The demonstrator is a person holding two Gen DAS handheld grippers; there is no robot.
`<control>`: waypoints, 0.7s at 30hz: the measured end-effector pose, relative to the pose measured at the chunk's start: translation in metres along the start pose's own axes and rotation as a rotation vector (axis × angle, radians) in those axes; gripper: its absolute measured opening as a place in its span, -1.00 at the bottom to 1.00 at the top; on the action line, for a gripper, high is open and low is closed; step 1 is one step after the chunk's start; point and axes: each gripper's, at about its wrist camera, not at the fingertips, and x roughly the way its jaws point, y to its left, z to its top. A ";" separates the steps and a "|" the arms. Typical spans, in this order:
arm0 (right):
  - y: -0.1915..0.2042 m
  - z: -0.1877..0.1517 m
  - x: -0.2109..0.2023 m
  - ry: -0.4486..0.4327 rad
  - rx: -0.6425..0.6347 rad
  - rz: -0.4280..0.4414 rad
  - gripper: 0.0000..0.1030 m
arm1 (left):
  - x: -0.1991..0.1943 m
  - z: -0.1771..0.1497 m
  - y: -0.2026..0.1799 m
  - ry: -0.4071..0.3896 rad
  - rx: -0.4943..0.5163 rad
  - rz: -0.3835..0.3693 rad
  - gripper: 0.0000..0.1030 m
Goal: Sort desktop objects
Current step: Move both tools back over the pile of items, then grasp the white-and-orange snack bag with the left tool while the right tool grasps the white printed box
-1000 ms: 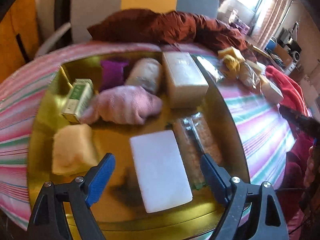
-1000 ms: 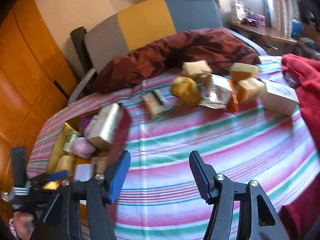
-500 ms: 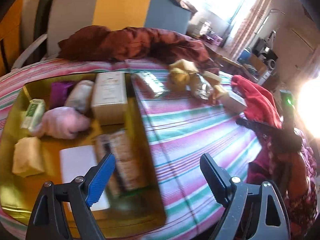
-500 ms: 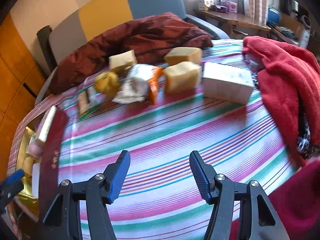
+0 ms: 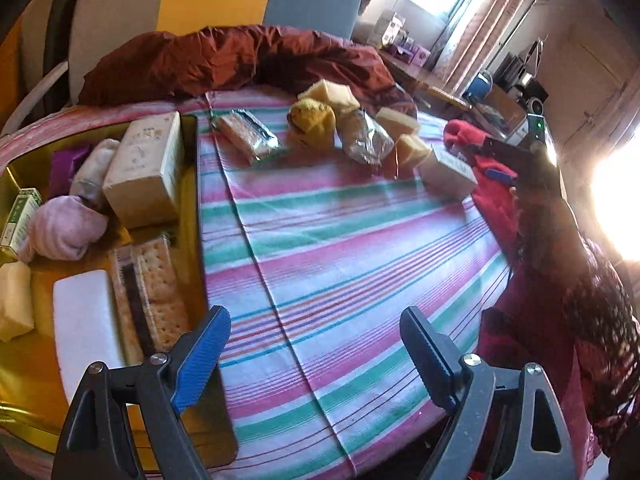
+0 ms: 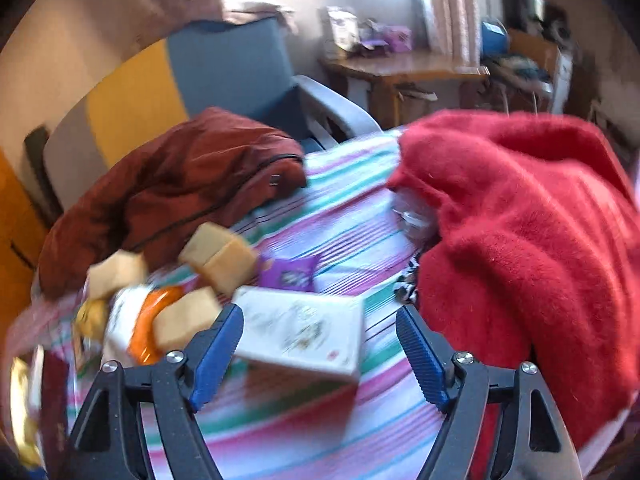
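While the jaws of the right gripper point(image 6: 318, 354) are opening, a white box point(image 6: 304, 330) is seen between them, lying flat on the striped cloth point(image 6: 372, 432) of the worktop; the left pad looks to be at the box's near left corner, though blur leaves contact unclear, and the right pad stands clear of its right end. Just left of the box, a tan block point(image 6: 186, 318), an orange-and-white packet point(image 6: 138, 320) and two further tan blocks point(image 6: 220, 258) are crowded together, and a purple packet point(image 6: 290, 274) lies just behind it. A red fleece garment point(image 6: 520, 240) is heaped at the right, beside the right finger. In the left wrist view, the left gripper point(image 5: 316, 354) is held with its jaws spread wide and nothing between them, above bare striped cloth. A gold tray point(image 5: 24, 396) sits to its left, holding a beige box point(image 5: 144, 168), a cracker sleeve point(image 5: 154, 296), a white slab point(image 5: 86, 328), a pink rolled cloth point(image 5: 64, 228), a small green box point(image 5: 18, 212) and a purple item point(image 5: 66, 164). Far across the worktop the same white box point(image 5: 448, 172) is seen at the right end of the unsorted cluster, with the right gripper point(image 5: 500, 174) just beyond it. A dark red jacket point(image 5: 224, 60) lies along the far edge.
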 end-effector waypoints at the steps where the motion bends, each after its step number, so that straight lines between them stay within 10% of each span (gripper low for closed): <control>1: -0.006 0.001 0.006 0.000 0.030 0.021 0.54 | 0.003 0.001 -0.002 0.004 0.004 0.004 0.72; 11: 0.002 -0.018 0.027 0.222 0.160 0.423 0.59 | 0.021 0.020 -0.021 0.011 0.030 -0.002 0.72; 21: 0.050 -0.021 0.015 0.144 -0.176 0.212 0.76 | 0.051 0.044 -0.043 0.030 0.068 0.000 0.72</control>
